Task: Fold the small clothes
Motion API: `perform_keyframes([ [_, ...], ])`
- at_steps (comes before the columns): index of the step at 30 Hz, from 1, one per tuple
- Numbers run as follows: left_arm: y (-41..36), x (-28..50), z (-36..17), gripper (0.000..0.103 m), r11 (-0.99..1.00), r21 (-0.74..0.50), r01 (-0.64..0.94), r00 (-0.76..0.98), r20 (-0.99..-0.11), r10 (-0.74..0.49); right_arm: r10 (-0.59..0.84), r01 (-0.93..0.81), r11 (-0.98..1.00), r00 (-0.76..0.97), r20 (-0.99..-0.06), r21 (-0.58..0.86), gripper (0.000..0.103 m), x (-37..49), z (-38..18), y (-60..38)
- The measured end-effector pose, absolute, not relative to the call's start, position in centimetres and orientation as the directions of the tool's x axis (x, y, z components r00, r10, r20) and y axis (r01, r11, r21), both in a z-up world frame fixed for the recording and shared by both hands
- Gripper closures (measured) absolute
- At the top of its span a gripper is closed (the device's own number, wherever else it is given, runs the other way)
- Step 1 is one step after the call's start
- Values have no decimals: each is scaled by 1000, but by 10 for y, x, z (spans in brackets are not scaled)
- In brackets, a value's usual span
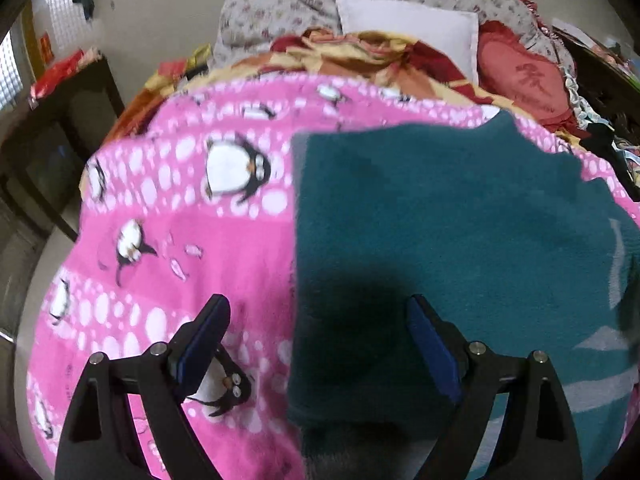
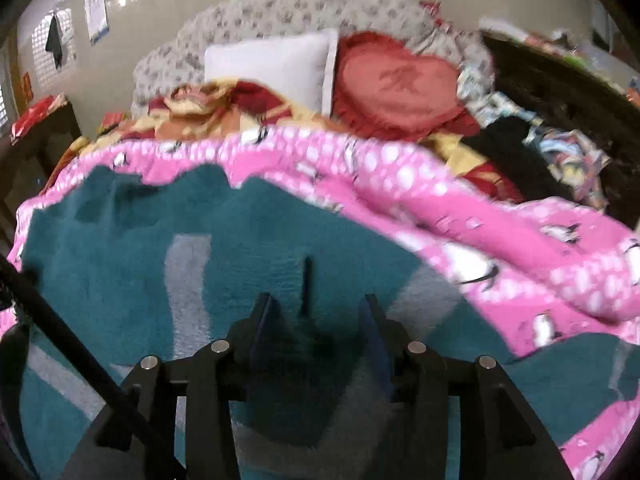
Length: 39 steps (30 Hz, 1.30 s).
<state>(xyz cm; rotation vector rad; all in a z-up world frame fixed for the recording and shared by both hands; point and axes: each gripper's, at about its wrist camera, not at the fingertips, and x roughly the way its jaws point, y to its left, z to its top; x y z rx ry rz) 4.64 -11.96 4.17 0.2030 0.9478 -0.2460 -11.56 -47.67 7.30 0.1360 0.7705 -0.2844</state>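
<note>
— So, where's the garment (image 1: pixel 460 220) lying?

— Flat on the pink blanket (image 1: pixel 200 248), that teal fleece piece. Its straight edge runs away from us toward the white pillow (image 1: pixel 408 32), and I'd judge that its long axis too, though the near end is cut off below both views.

— And the left gripper (image 1: pixel 318 340)?

— Spread wide, holding nothing. It hangs right over that straight edge — one finger above the blanket, the other above the teal. For catching the edge it looks the better placed of the two.

— The right gripper (image 2: pixel 316 320)?

— Further in from the blanket, over the middle of the garment near its grey stripes (image 2: pixel 188 276). Jaws stand about half apart. A dark fold seems to rise between them, but it's shadowed and blurred; I can't tell whether the pads press on cloth or just straddle it.

— Anything else unclear?

— The far hem toward the pillow looks ragged, perhaps bunched. What kind of garment it is, I couldn't say — neither view shows it whole.
</note>
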Motion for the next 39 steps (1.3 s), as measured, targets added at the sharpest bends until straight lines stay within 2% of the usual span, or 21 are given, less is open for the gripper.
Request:
perform_keyframes([
  [5, -115, 50, 32, 7, 955, 85, 284, 577, -811, -100, -72, 130, 991, 709, -701, 31, 56, -99, 75, -431],
  [9, -108, 48, 30, 5, 942, 102, 319, 592, -798, -114, -64, 155, 987, 637, -768, 47, 59, -63, 40, -424],
  [12, -93, 44, 36, 5, 946, 68, 317, 578, -804, -136, -79, 177, 983, 638, -766, 47, 58, -67, 41, -418],
  [13, -86, 41, 40, 5, 948, 60, 313, 580, -803, -140, -43, 154, 985, 648, -761, 75, 57, -77, 47, -409],
  [20, -42, 22, 68, 5, 960, 111, 259, 637, -766, -83, 275, -153, 961, 644, -714, 232, 57, -136, 58, -308],
  [28, -15, -2, 91, 5, 963, 80, 258, 654, -748, -113, 517, -501, 818, 422, -745, 283, 57, -198, 28, -180],
  [29, -15, -5, 94, 5, 962, 74, 263, 653, -747, -121, 534, -536, 795, 396, -747, 284, 56, -206, 25, -163],
  [30, -16, -7, 95, 5, 961, 69, 267, 652, -747, -128, 532, -550, 791, 398, -748, 270, 48, -210, 23, -153],
  [31, -18, -11, 97, 5, 959, 58, 278, 648, -748, -143, 531, -567, 785, 406, -744, 250, 35, -214, 23, -141],
  [32, -21, -14, 99, 5, 956, 50, 289, 646, -748, -156, 542, -577, 776, 403, -737, 255, 31, -215, 22, -135],
  [37, -40, -28, 106, 5, 935, 77, 347, 652, -737, -181, 622, -622, 719, 378, -685, 310, 29, -225, 35, -107],
  [39, -44, -32, 110, 5, 928, 85, 364, 656, -730, -190, 690, -674, 643, 302, -658, 365, 29, -229, 39, -96],
])
